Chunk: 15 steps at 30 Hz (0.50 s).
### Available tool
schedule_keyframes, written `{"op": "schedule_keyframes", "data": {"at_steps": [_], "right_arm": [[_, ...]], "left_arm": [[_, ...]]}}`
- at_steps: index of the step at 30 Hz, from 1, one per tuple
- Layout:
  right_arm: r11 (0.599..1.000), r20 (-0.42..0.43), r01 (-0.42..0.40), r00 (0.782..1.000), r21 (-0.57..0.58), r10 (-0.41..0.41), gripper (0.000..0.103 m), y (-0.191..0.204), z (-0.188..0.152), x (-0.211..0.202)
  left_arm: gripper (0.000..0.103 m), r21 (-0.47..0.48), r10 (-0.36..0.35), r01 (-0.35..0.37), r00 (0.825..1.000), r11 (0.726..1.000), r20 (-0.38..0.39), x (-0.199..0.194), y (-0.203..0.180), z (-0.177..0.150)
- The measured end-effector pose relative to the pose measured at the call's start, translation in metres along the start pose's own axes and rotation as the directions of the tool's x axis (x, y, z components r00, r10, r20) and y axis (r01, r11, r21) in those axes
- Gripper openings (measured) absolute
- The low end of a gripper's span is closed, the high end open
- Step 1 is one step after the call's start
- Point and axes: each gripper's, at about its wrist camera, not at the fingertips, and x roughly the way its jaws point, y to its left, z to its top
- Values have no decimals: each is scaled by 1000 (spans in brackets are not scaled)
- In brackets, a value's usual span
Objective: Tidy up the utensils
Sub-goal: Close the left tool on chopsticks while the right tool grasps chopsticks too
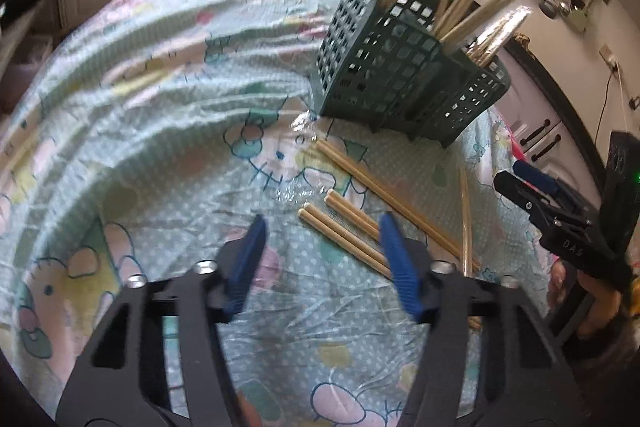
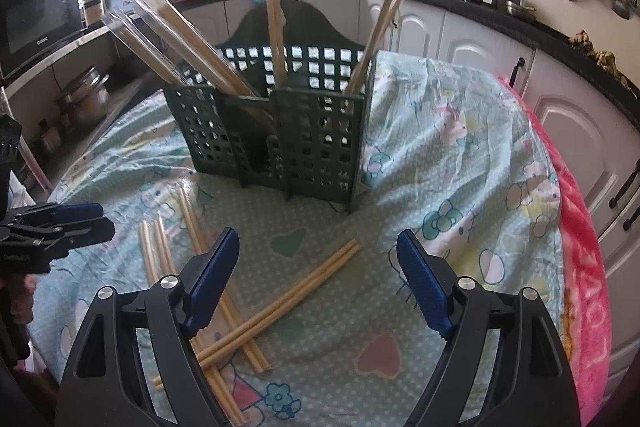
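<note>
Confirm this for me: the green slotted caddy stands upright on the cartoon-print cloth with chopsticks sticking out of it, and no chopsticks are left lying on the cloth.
Not quite. The green slotted caddy does stand upright on the cartoon-print cloth with chopsticks sticking out of it, but several loose chopsticks are left lying on the cloth in front of it. The right wrist view shows them crossing each other.

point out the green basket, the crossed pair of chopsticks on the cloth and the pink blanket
green basket (image 2: 320,143): right wrist view, front lattice wall.
crossed pair of chopsticks (image 2: 316,277): right wrist view, middle of the two sticks.
pink blanket (image 2: 584,259): right wrist view, strip along the cloth's right edge.
</note>
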Motion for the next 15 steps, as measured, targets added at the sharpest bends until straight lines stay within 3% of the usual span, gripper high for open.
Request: {"op": "schedule_keyframes", "data": {"at_steps": [7, 15], "right_arm": [[1000, -39, -13, 999, 24, 14, 73, -6, -2, 13], [996, -120, -44, 991, 82, 54, 65, -13, -3, 36]], "left_arm": [[36, -101, -39, 36, 999, 994, -30, 15, 17, 5], [36, -198, -95, 90, 995, 976, -15, 23, 29, 15]]}}
